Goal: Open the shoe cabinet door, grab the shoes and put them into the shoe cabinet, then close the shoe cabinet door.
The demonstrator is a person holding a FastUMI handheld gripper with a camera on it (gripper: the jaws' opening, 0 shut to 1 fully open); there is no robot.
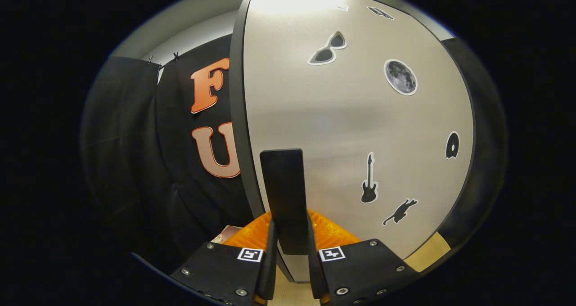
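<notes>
The shoe cabinet door (342,117) stands close in front of me, a pale grey panel with a dark rim and several black stickers: sunglasses, a moon, a guitar, a cat, a record. Its black flat handle (282,184) sits near the door's left edge and runs down between my fingers. My gripper (290,247) is shut on the lower part of this handle, with one finger pressing on each side. The door's left edge (237,117) shows its thickness against the black cloth. The cabinet's inside is hidden behind the door.
Black booth cloth (135,153) hangs to the left of the door and behind it. A strip of light wooden floor (427,252) shows under the door's lower right corner. A small pale object (227,234) lies just left of my fingers.
</notes>
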